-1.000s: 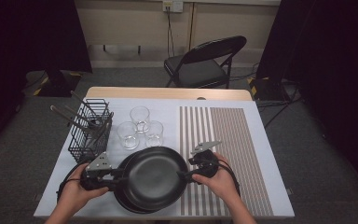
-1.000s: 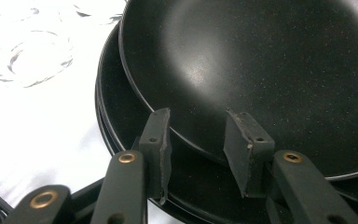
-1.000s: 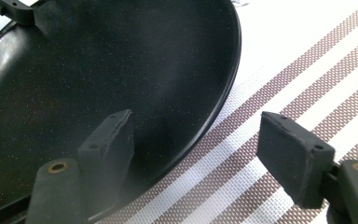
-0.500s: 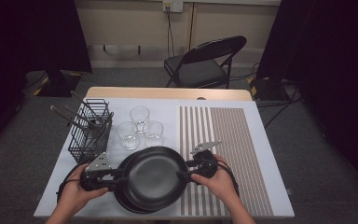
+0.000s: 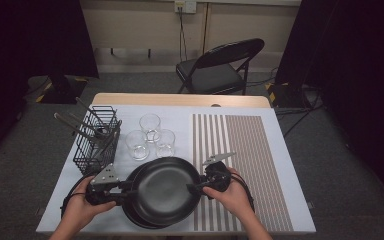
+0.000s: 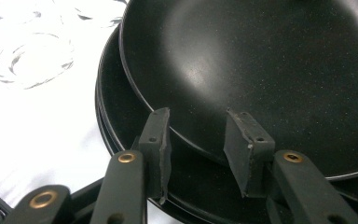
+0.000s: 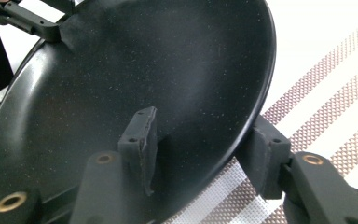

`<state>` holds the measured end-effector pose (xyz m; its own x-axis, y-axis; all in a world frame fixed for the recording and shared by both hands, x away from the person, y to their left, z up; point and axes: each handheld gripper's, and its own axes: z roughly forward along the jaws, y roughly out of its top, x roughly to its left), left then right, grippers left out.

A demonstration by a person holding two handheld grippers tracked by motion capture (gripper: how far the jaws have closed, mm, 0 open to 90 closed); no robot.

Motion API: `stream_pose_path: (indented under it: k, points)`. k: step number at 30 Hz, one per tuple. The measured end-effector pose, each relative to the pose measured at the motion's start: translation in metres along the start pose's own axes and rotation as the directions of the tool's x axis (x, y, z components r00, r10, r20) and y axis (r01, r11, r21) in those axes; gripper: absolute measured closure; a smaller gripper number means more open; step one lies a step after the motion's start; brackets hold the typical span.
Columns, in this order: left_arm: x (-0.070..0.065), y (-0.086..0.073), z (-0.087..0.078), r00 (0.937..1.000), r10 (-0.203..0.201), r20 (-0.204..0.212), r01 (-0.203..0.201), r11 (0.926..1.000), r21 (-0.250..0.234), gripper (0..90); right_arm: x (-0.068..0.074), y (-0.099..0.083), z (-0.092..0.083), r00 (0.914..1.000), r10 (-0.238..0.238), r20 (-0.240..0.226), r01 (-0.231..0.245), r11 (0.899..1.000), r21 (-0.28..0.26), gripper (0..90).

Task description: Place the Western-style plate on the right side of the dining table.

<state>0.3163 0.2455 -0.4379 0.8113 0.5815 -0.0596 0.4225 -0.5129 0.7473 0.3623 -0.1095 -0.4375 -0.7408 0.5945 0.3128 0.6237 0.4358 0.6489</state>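
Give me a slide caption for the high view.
Two handheld grippers, left gripper and right gripper, flank the top black plate of a stack beside three glasses.

Black jaws, brass rivets, grey three-cornered plates, black cables

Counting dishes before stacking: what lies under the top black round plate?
Under the top black round plate, another black plate's rim sticks out at the left. Whether more plates lie beneath it is covered.
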Motion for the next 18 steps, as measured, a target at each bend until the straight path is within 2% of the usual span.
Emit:
stream_pose_path:
  k: [5,10,13,14,15,18]
  points:
    - [0.0000,-0.0004,-0.0001,1.0000,-0.004,0.000,0.004,1.0000,-0.006,60.6,0.0002,-0.0006,0.0000,0.9995,0.032,0.001,-0.032,0.999,0.000,51.8]
    - [-0.0001,-0.0004,0.0001,1.0000,-0.002,-0.004,0.001,1.0000,-0.007,60.2,0.0000,-0.0002,-0.0024,0.9956,0.093,0.007,-0.093,0.996,0.007,58.3]
    - [-0.0002,-0.0002,0.0004,1.0000,-0.004,-0.006,0.004,1.0000,-0.006,60.2,-0.0011,-0.0005,-0.0039,0.9903,0.139,-0.002,-0.139,0.990,0.011,61.4]
    - [-0.0003,-0.0001,0.0004,1.0000,-0.004,-0.006,0.004,1.0000,-0.007,59.8,-0.0018,-0.0009,-0.0041,0.9854,0.170,-0.007,-0.170,0.985,0.006,64.1]
    - [-0.0005,-0.0002,0.0004,1.0000,-0.003,-0.007,0.003,1.0000,-0.006,59.8,-0.0018,-0.0009,-0.0041,0.9854,0.170,-0.007,-0.170,0.985,0.006,64.1]
    - [-0.0012,-0.0005,0.0008,0.9999,-0.010,-0.003,0.010,0.9999,-0.012,58.4,-0.0050,-0.0018,-0.0050,0.9702,0.241,-0.021,-0.242,0.970,-0.003,68.2]
